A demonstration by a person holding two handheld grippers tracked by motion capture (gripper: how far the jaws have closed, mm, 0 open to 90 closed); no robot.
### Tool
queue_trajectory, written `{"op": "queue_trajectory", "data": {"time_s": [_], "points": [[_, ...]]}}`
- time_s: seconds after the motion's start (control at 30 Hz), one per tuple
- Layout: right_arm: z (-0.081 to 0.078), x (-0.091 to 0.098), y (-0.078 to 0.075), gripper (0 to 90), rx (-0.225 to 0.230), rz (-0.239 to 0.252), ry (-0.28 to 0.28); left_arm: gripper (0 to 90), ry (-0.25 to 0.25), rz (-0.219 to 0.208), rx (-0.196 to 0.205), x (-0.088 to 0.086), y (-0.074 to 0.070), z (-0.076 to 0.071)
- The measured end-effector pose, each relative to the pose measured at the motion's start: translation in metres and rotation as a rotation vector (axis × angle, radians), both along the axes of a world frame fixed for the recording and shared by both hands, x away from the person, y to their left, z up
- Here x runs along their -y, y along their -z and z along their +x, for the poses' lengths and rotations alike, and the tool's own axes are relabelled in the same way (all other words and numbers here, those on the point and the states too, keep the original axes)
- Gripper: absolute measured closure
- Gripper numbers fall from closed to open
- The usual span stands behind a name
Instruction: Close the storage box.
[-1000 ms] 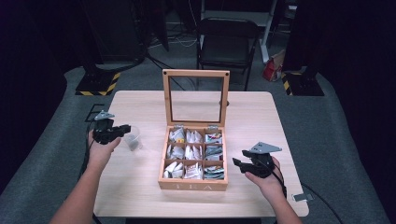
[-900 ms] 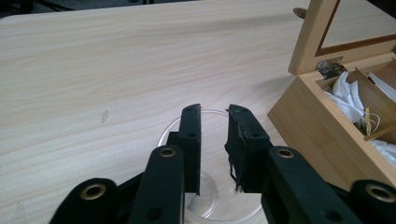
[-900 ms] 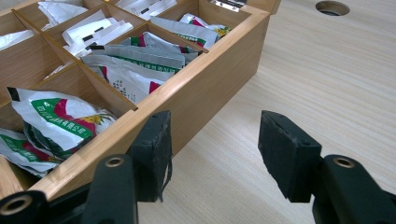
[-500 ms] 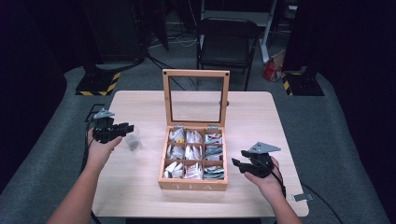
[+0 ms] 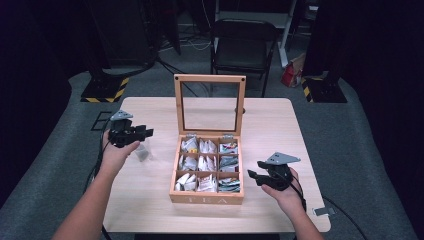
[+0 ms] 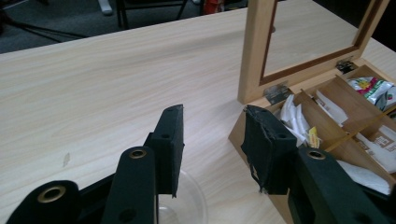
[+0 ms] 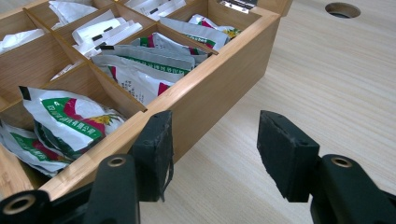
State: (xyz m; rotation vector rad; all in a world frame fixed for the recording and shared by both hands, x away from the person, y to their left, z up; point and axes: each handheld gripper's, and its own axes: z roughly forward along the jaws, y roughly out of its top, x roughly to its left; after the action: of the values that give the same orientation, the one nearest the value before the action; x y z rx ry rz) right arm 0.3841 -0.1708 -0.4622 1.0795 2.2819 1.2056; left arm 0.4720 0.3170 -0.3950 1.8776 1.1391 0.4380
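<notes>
Clear cup (image 6: 184, 205) on table just below open L gripper (image 6: 212, 149).

Bright overhead light on the table (image 5: 150, 200), dark surroundings, soft blur, faint shadows.

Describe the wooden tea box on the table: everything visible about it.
The tea box is light wood, lettered TEA on its front wall, and sits near the middle of the table. Its lid, a wooden frame around a clear pane, stands upright on metal hinges at the back. Thin wooden dividers split the inside into nine compartments in three rows, each holding paper tea sachets: white ones at left, green-and-red printed ones at right. Nothing grips it; the right gripper hovers open beside its right wall.
</notes>
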Motion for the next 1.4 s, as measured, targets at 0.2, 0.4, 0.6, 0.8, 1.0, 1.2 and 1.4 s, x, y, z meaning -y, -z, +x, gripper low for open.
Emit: {"op": "queue_trajectory", "data": {"time_s": [0.2, 0.4, 0.6, 0.8, 1.0, 1.2, 1.4], "points": [[0.000, 0.000, -0.001, 45.8, 0.001, 0.004, -0.003, 58.2, 0.028, 0.007, -0.001, 0.012, -0.005, 0.005], [0.000, 0.001, -0.001, 45.8, 0.004, 0.005, 0.005, 57.6, 0.050, 0.010, 0.006, 0.024, -0.009, 0.010], [0.003, 0.003, -0.001, 45.5, 0.008, 0.018, 0.017, 56.4, 0.062, 0.029, 0.006, 0.033, -0.013, 0.015], [0.006, 0.000, -0.002, 44.7, 0.010, 0.014, 0.009, 55.6, 0.064, 0.014, 0.024, 0.038, -0.019, 0.018], [0.009, -0.002, -0.005, 44.4, 0.024, 0.012, -0.002, 55.5, 0.080, 0.027, 0.013, 0.043, -0.020, 0.024], [0.013, 0.000, -0.014, 45.2, 0.038, 0.014, -0.019, 56.0, 0.095, 0.036, 0.004, 0.050, -0.022, 0.032], [0.015, 0.002, -0.018, 45.3, 0.015, 0.032, -0.007, 56.0, 0.113, 0.031, -0.004, 0.056, -0.019, 0.037]]}}
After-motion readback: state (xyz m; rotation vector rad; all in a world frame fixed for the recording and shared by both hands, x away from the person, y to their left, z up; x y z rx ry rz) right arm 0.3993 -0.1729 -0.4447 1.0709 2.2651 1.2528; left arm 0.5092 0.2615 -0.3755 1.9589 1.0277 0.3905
